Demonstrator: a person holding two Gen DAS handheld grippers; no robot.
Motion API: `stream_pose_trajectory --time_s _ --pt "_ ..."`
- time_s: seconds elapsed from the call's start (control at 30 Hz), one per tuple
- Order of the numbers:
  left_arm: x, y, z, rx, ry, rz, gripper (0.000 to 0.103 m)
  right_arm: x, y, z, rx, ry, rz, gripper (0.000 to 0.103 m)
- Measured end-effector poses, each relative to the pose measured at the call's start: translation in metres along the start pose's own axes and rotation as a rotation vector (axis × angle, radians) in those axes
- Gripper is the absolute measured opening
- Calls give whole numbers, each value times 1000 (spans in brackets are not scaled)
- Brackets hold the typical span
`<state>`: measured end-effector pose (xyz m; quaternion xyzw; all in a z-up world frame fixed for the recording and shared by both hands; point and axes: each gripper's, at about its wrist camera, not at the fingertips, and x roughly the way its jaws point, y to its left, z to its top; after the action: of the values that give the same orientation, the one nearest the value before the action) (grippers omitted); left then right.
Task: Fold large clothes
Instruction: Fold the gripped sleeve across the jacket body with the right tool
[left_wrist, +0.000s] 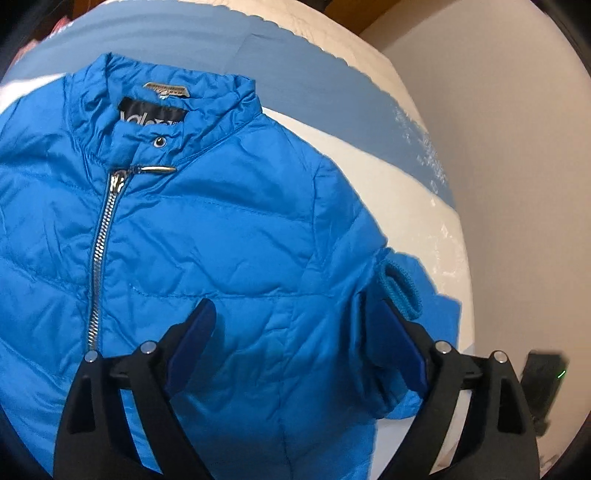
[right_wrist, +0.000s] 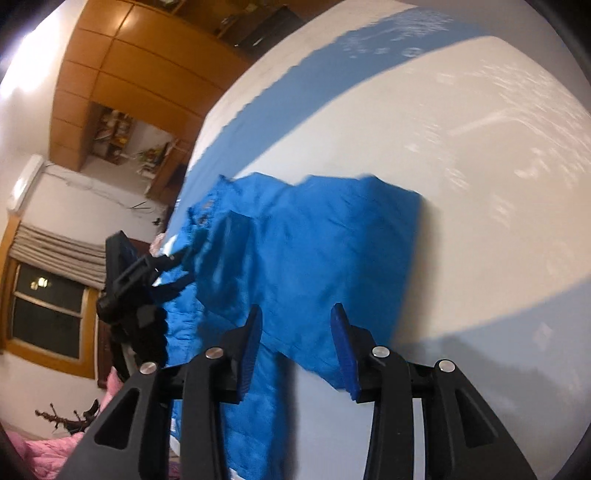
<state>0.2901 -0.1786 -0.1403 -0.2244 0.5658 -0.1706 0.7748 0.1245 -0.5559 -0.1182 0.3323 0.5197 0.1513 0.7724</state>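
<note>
A bright blue puffer jacket (left_wrist: 229, 236) lies front up on a white bed cover (left_wrist: 424, 229) crossed by broad blue stripes. In the left wrist view, going left to right: the silver zip (left_wrist: 101, 254) runs down the chest, closed up to the collar (left_wrist: 173, 107), where a black label and a snap stud show. Right of the zip the quilted chest panel spreads out, and further right a sleeve is folded in over the jacket's side, its ribbed knit cuff (left_wrist: 400, 291) lying near the right edge.

The left gripper (left_wrist: 291, 332) hangs just above the jacket with its jaws spread wide. Nothing is pinched between them; the right finger (left_wrist: 399, 350) sits close against the folded sleeve beside the cuff, though contact cannot be judged.

In the right wrist view, which is blurred, the left gripper (right_wrist: 207, 240) appears at the far left over the jacket's (right_wrist: 314, 251) collar end. The jacket stretches rightward across the bed cover (right_wrist: 480, 184). The right gripper (right_wrist: 295, 325) is nearest, jaws partly apart above the jacket's near edge, gripping nothing.
</note>
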Motion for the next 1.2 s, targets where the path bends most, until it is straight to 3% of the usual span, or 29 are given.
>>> stream_pose_trajectory --time_s 0.13,0.23,0.37,0.5,0.57,0.6,0.63,0.7,0.77,0.83,1.0,1.2 --pt "-9 4 0 -62 -58 -67 87 -1 -10 -9 35 -2 5 40" --pt "-3 -3 0 -34 -32 -81 87 2 -9 -12 29 -7 -7 40" --pt "33 -21 -6 61 68 86 87 5 -5 -11 22 -8 -14 40" --pt "56 -36 -16 104 104 116 86 7 -2 -10 12 -3 -27 41" --pt "61 -47 -19 137 113 89 61 9 0 -8 13 -1 -32 41" --pt "61 -50 -20 140 112 80 57 10 1 -7 15 -1 -36 41" --pt "60 -54 -20 144 105 60 45 11 1 -6 16 1 -36 41" --pt "52 -57 -18 143 71 31 22 12 6 -2 5 -1 -36 41" --pt "37 -54 -18 137 25 -23 18 13 11 1 -12 -6 -35 41" --pt "9 -50 -11 147 -42 -33 17 14 18 8 -28 -12 -31 41" --pt "-70 -28 4 157 -225 31 17 22 36 20 -71 -12 -9 41" --pt "-136 31 20 85 -333 170 17 56 76 31 -157 36 43 41"
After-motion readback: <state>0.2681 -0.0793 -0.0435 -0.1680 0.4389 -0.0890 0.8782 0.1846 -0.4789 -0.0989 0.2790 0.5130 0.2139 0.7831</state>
